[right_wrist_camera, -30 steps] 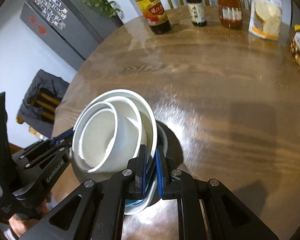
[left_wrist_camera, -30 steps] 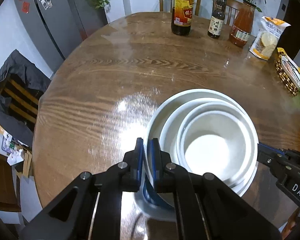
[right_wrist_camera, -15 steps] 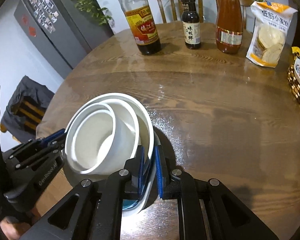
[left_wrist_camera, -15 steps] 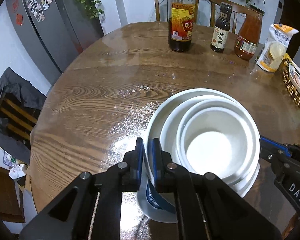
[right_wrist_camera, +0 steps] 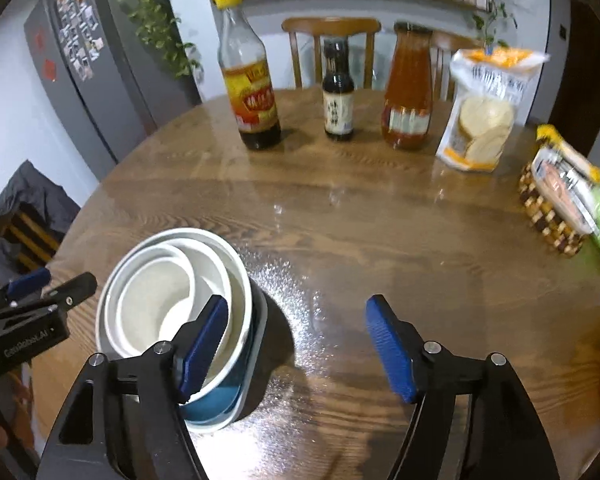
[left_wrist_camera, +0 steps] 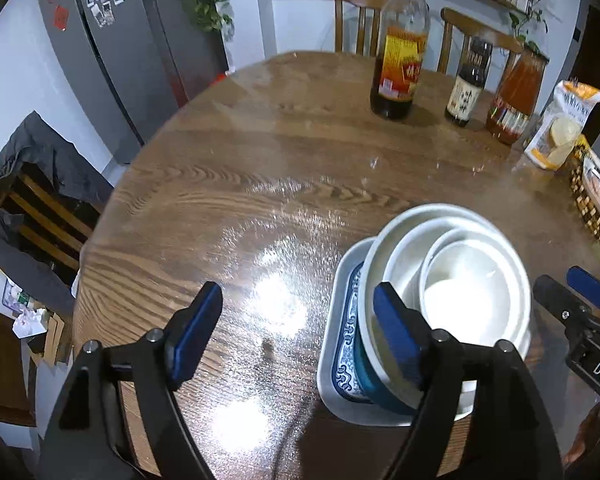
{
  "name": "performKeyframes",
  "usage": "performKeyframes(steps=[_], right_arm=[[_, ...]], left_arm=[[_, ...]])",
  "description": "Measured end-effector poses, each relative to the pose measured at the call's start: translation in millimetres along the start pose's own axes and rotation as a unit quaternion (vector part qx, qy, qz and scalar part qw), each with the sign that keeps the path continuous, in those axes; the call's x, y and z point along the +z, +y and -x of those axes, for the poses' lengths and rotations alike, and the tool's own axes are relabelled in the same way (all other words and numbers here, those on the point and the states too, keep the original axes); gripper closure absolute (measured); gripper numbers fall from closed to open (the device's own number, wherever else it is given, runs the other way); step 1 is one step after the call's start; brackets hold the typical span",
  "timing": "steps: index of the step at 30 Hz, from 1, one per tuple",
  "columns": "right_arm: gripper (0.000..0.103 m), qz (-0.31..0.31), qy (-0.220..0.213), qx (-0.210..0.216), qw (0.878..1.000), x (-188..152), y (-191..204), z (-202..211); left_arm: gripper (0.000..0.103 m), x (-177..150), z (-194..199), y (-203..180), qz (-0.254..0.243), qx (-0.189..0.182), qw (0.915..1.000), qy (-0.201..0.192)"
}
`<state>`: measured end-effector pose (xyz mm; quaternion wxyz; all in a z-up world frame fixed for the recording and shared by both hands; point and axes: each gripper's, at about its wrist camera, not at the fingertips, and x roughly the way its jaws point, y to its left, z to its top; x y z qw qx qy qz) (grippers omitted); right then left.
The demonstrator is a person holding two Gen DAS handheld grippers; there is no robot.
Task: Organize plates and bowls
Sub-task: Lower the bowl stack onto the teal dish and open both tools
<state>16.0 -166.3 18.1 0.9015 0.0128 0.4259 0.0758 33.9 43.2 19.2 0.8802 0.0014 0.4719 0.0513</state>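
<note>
Both grippers, left [left_wrist_camera: 300, 332] and right [right_wrist_camera: 298, 344], have let go and now gape wide; the nested white ceramic bowls [left_wrist_camera: 448, 292] on the blue-patterned rectangular plate [left_wrist_camera: 340, 344] rest between them on the round wooden table [left_wrist_camera: 260, 168].

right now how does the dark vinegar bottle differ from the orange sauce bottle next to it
The vinegar bottle has a yellow cap and a narrow neck, and is mostly empty, dark liquid only at the base. The orange sauce bottle has a dark lid and a wider neck, and is filled nearly to the top. Both stand upright on the table's far side.
</note>
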Motion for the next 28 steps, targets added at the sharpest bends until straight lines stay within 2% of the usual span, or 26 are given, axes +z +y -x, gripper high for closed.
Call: performKeyframes(steps=[2, 4, 8, 11, 21, 28], right_arm=[[0.025, 0.013, -0.008, 0.002, 1.000, -4, 6, 13], [0.018, 0.027, -0.017, -0.001, 0.999, -9, 14, 24], [0.016, 0.049, -0.027, 0.000, 0.998, -22, 29, 45], [0.010, 0.057, -0.021, 0.007, 0.998, -31, 33, 51], [0.010, 0.079, -0.008, 0.031, 0.996, -58, 46, 62], [0.010, 0.081, -0.004, 0.038, 0.996, -64, 47, 64]], left_arm=[[0.021, 0, 12, 1, -0.001, 0.000, 0.9999, -0.012], [0.012, -1, 23, 0, -0.005, 0.003, 0.9997, -0.024], [0.001, -9, 43, -5, -0.014, 0.008, 0.9989, -0.044], [0.001, -17, 54, -6, -0.016, 0.007, 0.9986, -0.050], [0.001, -49, 60, -12, -0.029, -0.013, 0.9993, -0.020], [0.001, -64, 60, -13, -0.037, 0.011, 0.9991, -0.018]])
